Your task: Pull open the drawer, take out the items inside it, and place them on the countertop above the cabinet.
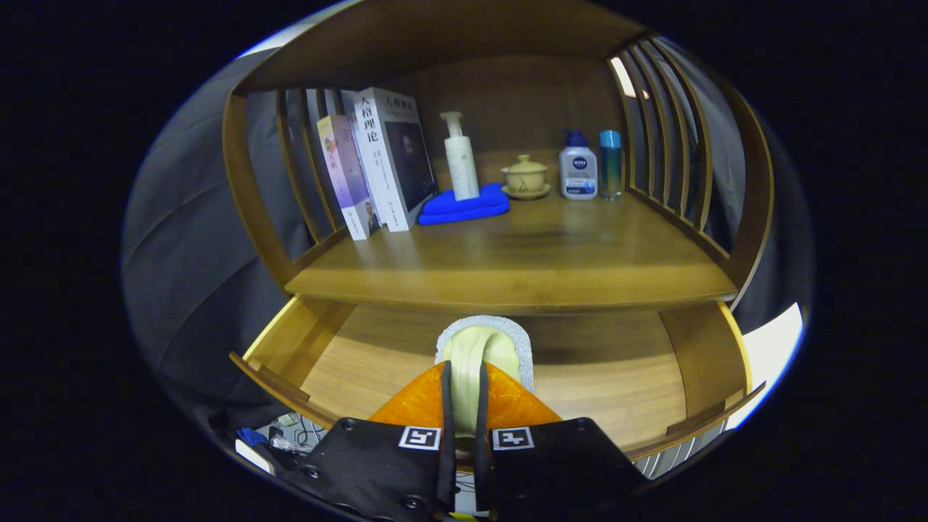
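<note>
The wooden drawer stands pulled open under the countertop, and its floor is bare around my fingers. My gripper is shut on a pale yellow sponge with a grey scouring layer. The sponge is squeezed narrow between both fingers and bulges out ahead of them. It hangs above the middle of the drawer, just below the countertop's front edge.
At the back of the countertop stand books, a white pump bottle on a folded blue cloth, a lidded cup, a white bottle with a blue cap and a slim blue bottle. Slatted wooden sides and a shelf close it in.
</note>
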`<state>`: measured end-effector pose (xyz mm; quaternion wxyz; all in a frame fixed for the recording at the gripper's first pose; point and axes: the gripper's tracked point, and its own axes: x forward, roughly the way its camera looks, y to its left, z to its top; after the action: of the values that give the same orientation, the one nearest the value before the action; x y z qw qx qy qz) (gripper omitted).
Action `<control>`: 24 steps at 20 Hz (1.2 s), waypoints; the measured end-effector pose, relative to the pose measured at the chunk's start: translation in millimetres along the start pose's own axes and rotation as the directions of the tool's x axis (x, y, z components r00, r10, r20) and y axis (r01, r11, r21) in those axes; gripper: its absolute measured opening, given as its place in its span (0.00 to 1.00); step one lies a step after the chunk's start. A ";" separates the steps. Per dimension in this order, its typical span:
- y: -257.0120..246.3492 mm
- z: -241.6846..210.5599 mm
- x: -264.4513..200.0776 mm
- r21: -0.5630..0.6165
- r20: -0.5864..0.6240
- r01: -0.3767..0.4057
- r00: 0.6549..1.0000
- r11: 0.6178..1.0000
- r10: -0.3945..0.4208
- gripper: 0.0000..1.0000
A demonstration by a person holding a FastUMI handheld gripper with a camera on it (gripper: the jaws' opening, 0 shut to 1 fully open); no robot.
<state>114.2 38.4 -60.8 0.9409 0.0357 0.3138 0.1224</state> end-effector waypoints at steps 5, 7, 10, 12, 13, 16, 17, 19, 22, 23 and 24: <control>6.0 6.7 -9.8 -0.002 0.024 -0.019 1.000 1.000 0.019 0.12; 7.8 10.5 -12.8 0.013 0.041 -0.027 0.999 1.000 0.026 0.12; 10.8 26.7 -21.3 0.025 0.089 -0.039 0.995 0.999 0.036 0.12; 11.7 39.4 -25.4 0.026 0.112 -0.042 0.993 0.999 0.039 0.12; 12.8 45.2 -26.5 0.029 0.119 -0.045 0.992 0.999 0.042 0.12; 14.9 67.0 -27.9 0.046 0.141 -0.055 0.989 0.997 0.048 0.12; 14.2 73.6 -27.4 0.047 0.149 -0.049 0.988 0.998 0.042 0.12; 13.4 85.9 -23.7 0.048 0.156 -0.041 0.987 0.998 0.033 0.12; 11.9 103.4 -13.1 0.093 0.162 -0.039 0.987 0.995 0.023 0.12; 11.7 107.8 -9.0 0.109 0.164 -0.038 0.986 0.993 0.020 0.12; 11.8 111.7 -3.7 0.119 0.161 -0.039 0.987 0.992 0.019 0.12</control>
<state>175.9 50.0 32.4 0.9572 0.1073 0.2437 0.1134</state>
